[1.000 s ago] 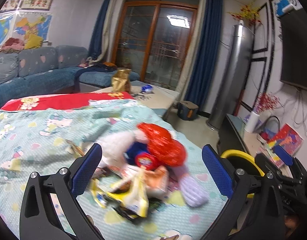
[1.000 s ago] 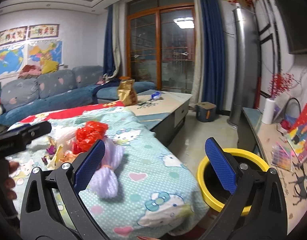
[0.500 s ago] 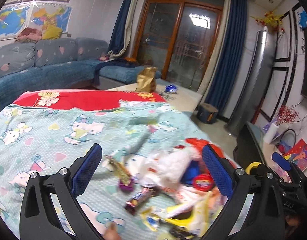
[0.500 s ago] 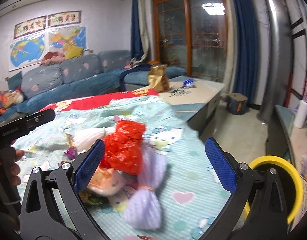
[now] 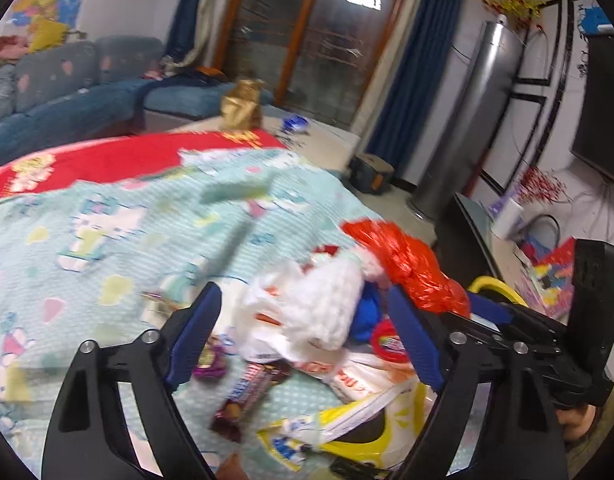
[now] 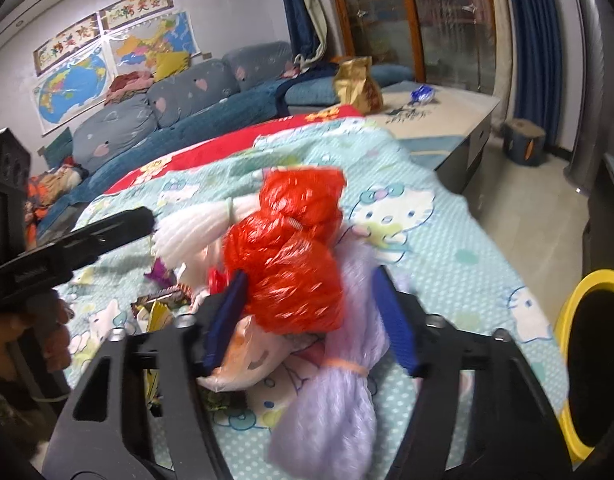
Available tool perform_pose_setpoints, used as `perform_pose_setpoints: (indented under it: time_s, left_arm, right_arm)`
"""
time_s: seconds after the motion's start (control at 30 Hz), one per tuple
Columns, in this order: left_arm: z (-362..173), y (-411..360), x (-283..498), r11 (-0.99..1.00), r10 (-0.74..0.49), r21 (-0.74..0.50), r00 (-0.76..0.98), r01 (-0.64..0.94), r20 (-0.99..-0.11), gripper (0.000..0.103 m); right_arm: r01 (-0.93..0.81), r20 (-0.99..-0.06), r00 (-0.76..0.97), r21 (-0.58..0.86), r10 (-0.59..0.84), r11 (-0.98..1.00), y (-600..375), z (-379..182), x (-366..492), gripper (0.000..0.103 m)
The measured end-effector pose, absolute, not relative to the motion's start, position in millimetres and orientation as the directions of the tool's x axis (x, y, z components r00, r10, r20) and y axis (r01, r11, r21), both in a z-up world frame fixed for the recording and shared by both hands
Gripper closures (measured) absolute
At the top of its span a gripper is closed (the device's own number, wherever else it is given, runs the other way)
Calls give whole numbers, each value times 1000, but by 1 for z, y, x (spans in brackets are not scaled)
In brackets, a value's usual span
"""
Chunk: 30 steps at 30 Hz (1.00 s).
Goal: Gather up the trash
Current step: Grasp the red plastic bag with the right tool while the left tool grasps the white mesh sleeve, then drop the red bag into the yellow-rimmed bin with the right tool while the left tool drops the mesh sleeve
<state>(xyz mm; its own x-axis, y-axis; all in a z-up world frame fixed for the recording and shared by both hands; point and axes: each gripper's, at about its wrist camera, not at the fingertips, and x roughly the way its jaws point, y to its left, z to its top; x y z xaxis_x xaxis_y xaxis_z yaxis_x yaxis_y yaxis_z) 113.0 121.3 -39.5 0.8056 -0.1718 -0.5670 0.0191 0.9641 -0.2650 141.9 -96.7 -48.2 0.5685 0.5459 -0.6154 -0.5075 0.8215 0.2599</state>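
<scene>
**Both grippers closing on the trash heap on the bedspread**

We found the left gripper [image 5: 303, 338] closing around the white plastic bag [image 5: 307, 312], and the right gripper [image 6: 311, 316] closing around the red plastic bag [image 6: 291, 256]; whether the pads yet pressed either bag, we could not tell. We judged that thin film could slip free, or that the lilac yarn bundle [image 6: 339, 392] could snag along. The yellow bin [image 6: 587, 364] stood just beside the bed, its interior dark, contents indeterminate.
</scene>
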Motion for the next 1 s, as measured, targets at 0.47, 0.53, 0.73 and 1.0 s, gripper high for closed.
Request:
perform_pose_setpoints:
  time_s: [0.47,0.53,0.73,1.0]
  left_arm:
    - [-50,102,124,978,-165,-202,771,49,-615,80]
    - [-47,101,122,978,-167,-203,781,53,-602,81]
    - [-23,102,112,976,-162,-212,822,52,-546,83]
    - [0,82,110,976,-176,-202,837,80,-518,83]
  right_arm:
    - [-564,-577,555,268,599,781,-93,-41,135,92]
    - [-567,-559,566,270,606,778,-95,-37,133,93]
    - [-551,-507,618,267,601,791,-109,-17,131,93]
    - [-488,-478,692,241,540,839,-143,-4,134,93]
